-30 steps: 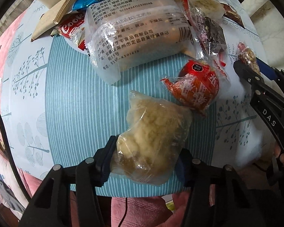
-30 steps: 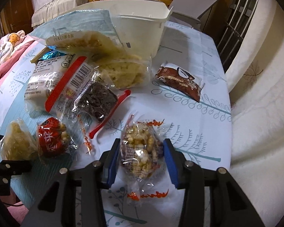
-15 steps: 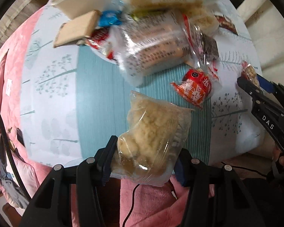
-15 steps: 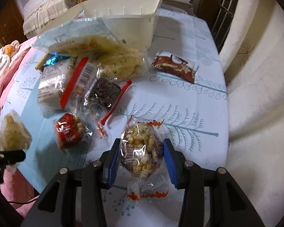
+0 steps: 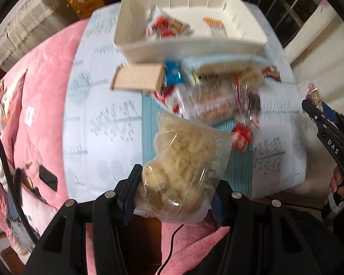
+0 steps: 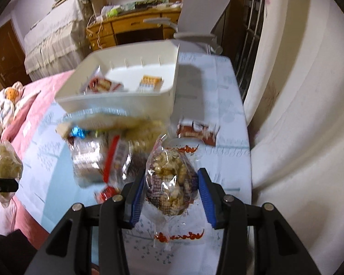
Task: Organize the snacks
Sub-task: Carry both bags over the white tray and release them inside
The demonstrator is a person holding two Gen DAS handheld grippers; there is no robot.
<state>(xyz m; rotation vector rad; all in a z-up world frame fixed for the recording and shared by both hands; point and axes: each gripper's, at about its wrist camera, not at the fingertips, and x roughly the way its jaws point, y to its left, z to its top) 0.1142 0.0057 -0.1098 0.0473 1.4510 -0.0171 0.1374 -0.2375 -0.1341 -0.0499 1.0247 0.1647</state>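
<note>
My left gripper [image 5: 175,197] is shut on a clear bag of pale puffed snack [image 5: 185,160], held well above the table. My right gripper [image 6: 170,192] is shut on a small clear bag of popcorn-like pieces [image 6: 169,181], also lifted; that bag [image 5: 314,96] shows at the right edge of the left wrist view. A white bin [image 5: 135,25] stands at the table's far end with two snack packs inside; in the right wrist view the bin [image 6: 117,98] lies ahead. A heap of snack packets [image 5: 208,94] lies on the table between the bin and me.
The table [image 5: 103,119] wears a pale tree-print cloth with a teal striped panel. A brown chocolate packet [image 6: 198,131] lies right of the heap. Pink bedding [image 5: 41,96] borders the table's left side. A grey chair [image 6: 199,16] and a wooden desk [image 6: 135,27] stand behind.
Both grippers rose with their bags still held, the left one more. The table and heap shrank in view and the bin's inside came into sight.
</note>
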